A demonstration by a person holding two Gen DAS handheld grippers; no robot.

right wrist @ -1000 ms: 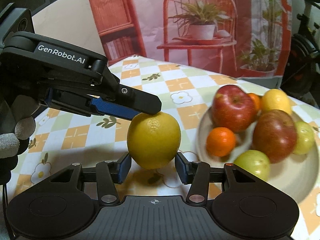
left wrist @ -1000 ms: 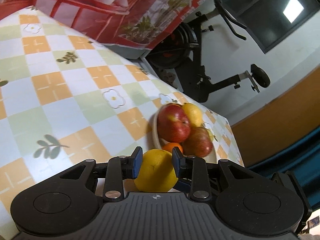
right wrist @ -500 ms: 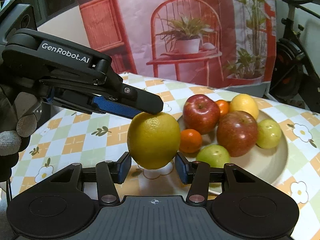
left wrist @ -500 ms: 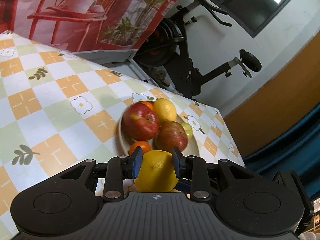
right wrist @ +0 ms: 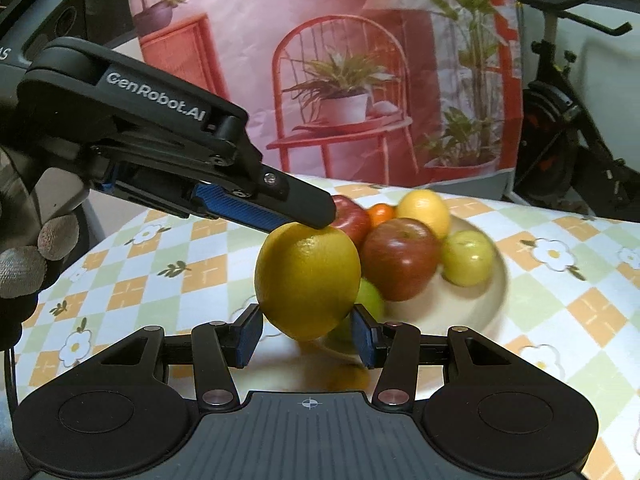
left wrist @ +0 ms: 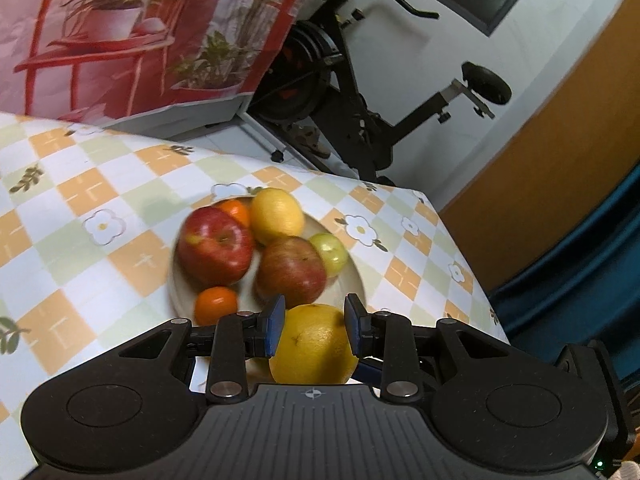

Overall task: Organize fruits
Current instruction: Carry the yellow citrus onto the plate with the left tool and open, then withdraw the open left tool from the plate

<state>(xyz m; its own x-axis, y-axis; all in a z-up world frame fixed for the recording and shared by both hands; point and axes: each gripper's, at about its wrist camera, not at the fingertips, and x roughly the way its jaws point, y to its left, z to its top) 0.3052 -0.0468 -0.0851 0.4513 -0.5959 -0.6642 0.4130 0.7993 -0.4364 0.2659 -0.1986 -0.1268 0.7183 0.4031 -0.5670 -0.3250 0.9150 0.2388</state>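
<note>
Left tongs (right wrist: 280, 216) pinching large yellow citrus (left wrist: 314, 344) between blue pads, fruit clear of worktop (left wrist: 60, 240). Since a second ago: carried rightward, from over bare checkered cloth to hanging over near rim of plate (left wrist: 354, 276). Plate already loaded: red apples, small oranges, lemon, green fruit. Right tongs (right wrist: 306, 334) spread, pads just beside citrus underside, contact not discernible. Judgement: transfer nearly complete; lowering into free near-side gap and release outstanding.
</note>
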